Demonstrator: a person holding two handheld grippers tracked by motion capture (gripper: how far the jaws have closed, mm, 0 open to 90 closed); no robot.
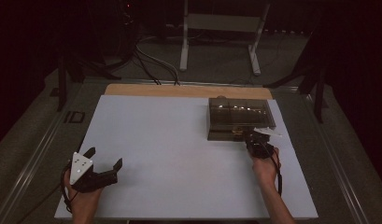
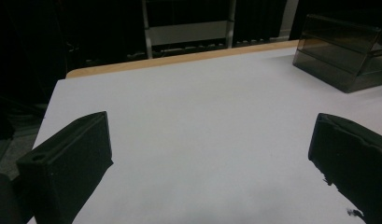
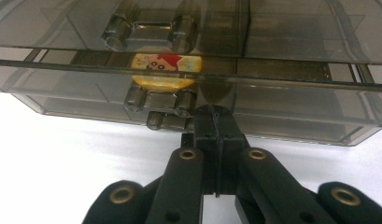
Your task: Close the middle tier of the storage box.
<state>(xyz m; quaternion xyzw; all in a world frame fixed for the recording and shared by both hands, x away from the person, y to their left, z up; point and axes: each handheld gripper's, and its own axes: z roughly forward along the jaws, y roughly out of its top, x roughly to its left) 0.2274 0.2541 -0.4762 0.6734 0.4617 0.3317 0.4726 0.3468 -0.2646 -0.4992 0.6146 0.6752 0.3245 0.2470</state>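
A white table (image 1: 179,154) in a dark room; the smoky drawer box (image 1: 239,119) sits far right; right gripper (image 3: 215,114) pressed together at its lower handle (image 3: 160,100) (grip unclear); left gripper (image 1: 104,161) spread, well apart.

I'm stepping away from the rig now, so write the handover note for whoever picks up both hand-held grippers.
Left hand-held gripper: open, holding nothing, at the near left of the white table mat.
Right hand-held gripper: jaws shut, tips against the front of the smoky transparent plastic drawer box at the far right, beside its lower handle.
A yellow cartoon-printed round item lies inside.
Done: box reached. Drawers look closed.
Left: probably opening a drawer.
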